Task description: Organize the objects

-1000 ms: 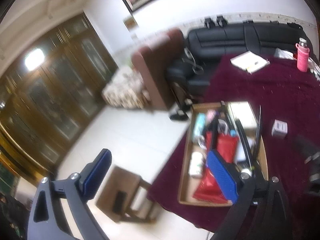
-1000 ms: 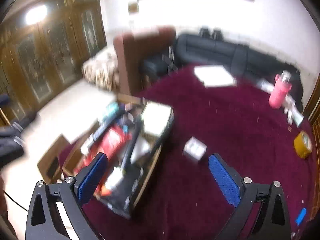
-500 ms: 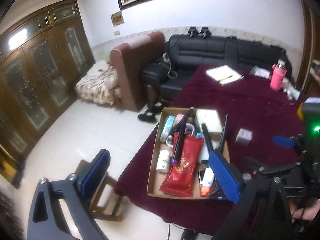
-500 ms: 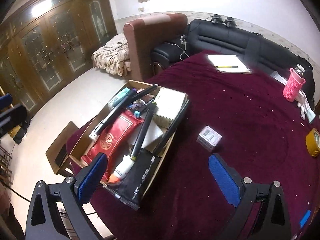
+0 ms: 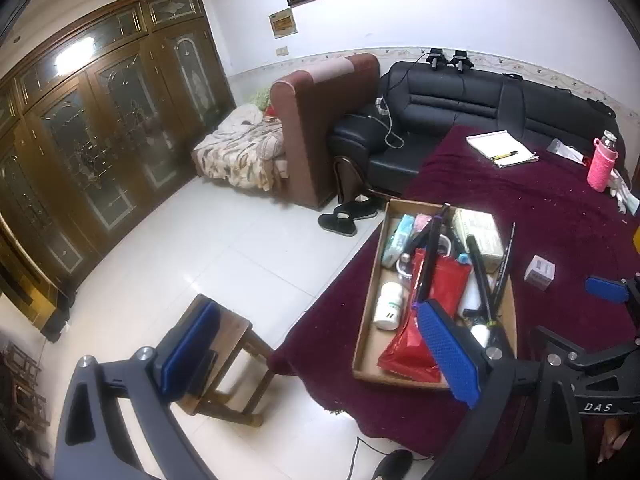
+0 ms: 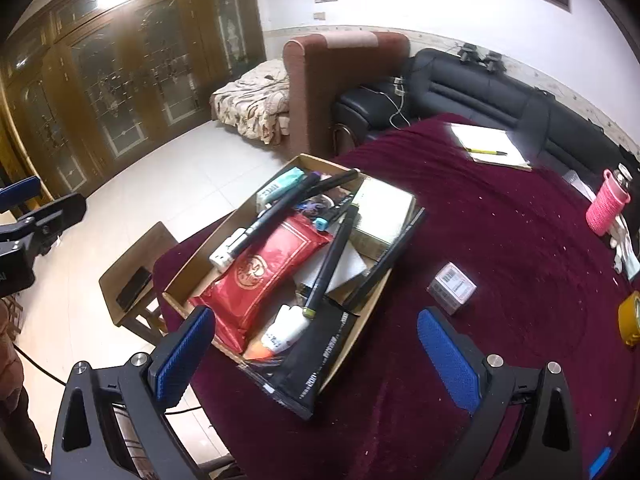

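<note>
A cardboard tray (image 5: 400, 205) (image 6: 188, 280) sits on a table under a maroon cloth (image 6: 500, 240). It holds a red packet (image 5: 404, 352) (image 6: 272, 268), a white bottle (image 5: 389, 306), a beige box (image 5: 478, 232) (image 6: 384, 212), long black pens (image 6: 332, 260) and a black pack (image 6: 316, 364) that overhangs the near rim. A small white box (image 5: 540, 273) (image 6: 452, 288) lies on the cloth beside the tray. My left gripper (image 5: 316, 352) hovers open at the table's left edge, with nothing in it. My right gripper (image 6: 316, 356) hangs open and empty above the tray's near end.
A notebook with a pen (image 5: 500, 148) (image 6: 488, 146), a pink bottle (image 5: 602, 164) (image 6: 606, 206) and a yellow tape roll (image 6: 630, 322) lie further along the table. A wooden stool (image 5: 228, 344) (image 6: 136, 272) stands by the left edge. Behind are a black sofa (image 5: 460, 100) and shoes (image 5: 348, 216).
Both views have steadied from a blurred swing. The left view has levelled out, and the tray now sits to its right. The right gripper has come closer to the tray. Both stay open.
</note>
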